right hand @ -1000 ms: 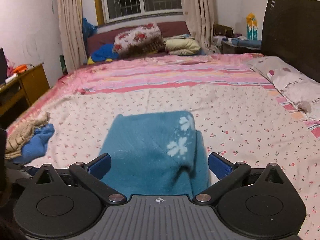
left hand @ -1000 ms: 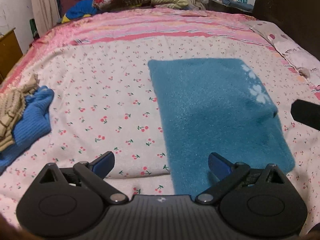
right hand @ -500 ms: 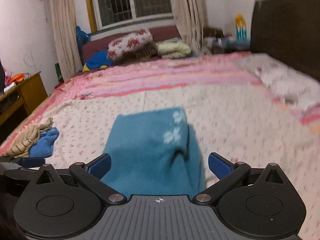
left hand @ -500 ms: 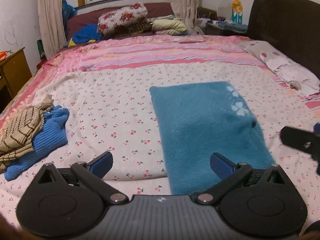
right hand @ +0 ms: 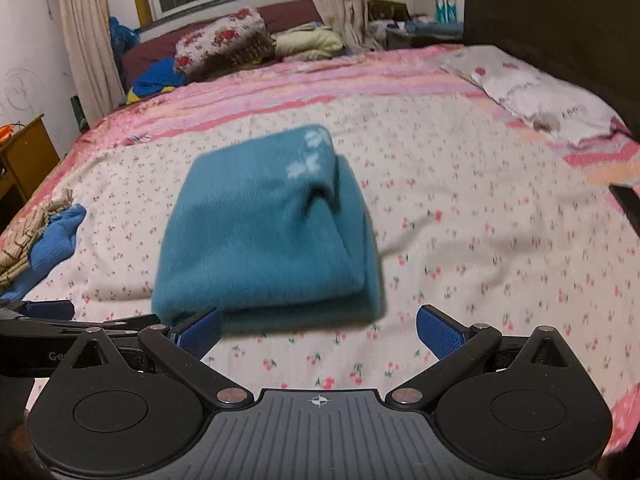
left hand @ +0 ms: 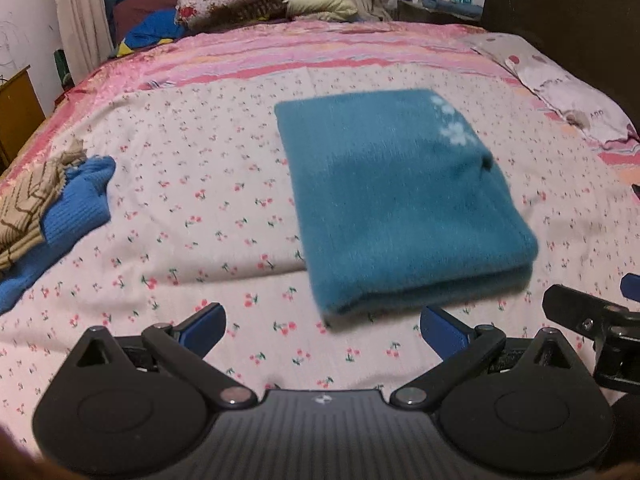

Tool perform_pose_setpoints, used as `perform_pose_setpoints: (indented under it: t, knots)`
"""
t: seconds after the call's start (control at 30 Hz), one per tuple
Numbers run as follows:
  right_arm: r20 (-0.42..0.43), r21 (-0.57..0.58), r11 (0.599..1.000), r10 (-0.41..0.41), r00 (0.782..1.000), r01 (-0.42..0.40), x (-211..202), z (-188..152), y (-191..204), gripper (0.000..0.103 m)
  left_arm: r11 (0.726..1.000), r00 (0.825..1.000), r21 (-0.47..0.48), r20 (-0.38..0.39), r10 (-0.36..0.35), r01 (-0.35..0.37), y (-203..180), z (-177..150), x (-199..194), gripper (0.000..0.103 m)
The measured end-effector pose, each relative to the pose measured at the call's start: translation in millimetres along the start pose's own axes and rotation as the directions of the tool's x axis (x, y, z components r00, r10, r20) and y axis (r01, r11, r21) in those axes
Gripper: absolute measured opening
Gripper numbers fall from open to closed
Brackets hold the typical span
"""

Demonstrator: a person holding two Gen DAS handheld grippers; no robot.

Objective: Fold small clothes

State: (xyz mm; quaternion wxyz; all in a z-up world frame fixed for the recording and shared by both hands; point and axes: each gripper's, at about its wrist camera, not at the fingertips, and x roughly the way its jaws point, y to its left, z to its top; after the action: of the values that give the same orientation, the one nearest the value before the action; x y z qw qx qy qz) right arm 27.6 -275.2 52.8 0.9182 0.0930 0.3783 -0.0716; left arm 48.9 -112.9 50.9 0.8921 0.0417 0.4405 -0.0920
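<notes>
- Left wrist view: the teal garment (left hand: 400,200) lies on the bed (left hand: 180,152) as a thick folded rectangle, its doubled edge facing the camera, so this piece looks done.
- The left gripper (left hand: 322,330) hovers just short of that edge, fingers spread wide and holding nothing.
- Only this view shows clearly what may be left: a blue knit (left hand: 68,216) and a beige striped piece (left hand: 24,204) heaped unfolded at the bed's left edge, well apart from the teal one. Part of the right gripper (left hand: 592,320) pokes in at the right.
- Right wrist view: the right gripper (right hand: 320,334) also sits just short of the garment (right hand: 264,232), fingers wide and empty.
- This view alone shows the right side of the fold, where a tucked flap with white flowers leaves a loose pocket; it may want smoothing. The heap (right hand: 36,236) is partly cut off here.
</notes>
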Motion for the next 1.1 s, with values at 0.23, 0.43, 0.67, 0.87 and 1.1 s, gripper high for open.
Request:
perform_pose_setpoints:
  t: [0.23,0.43,0.67,0.87,1.1]
  knots:
    - [-0.036,0.025,1.0,-0.007,0.999,0.008,2,-10,-5,0.103,1.0,1.0,0.003,-0.021,-0.023,0.023,-4,-4,2,0.103]
    - [-0.051,0.022,1.0,-0.019,0.999,0.02,3,-15,-5,0.103,0.999,0.999,0.016,-0.024,-0.032,0.032,-7,-10,2,0.103]
    - [-0.072,0.011,0.999,-0.036,0.997,0.037,6,-17,-4,0.103,0.999,0.999,0.017,-0.031,-0.039,0.039,-7,-12,4,0.103]
    - [-0.085,0.008,0.999,-0.047,0.995,0.048,8,-20,-6,0.103,0.999,0.997,0.006,-0.056,-0.047,0.047,-6,-15,7,0.103]
    - [-0.096,0.009,0.999,-0.048,0.994,0.049,10,-22,-7,0.103,0.999,0.996,0.0,-0.072,-0.053,0.053,-6,-16,9,0.103]
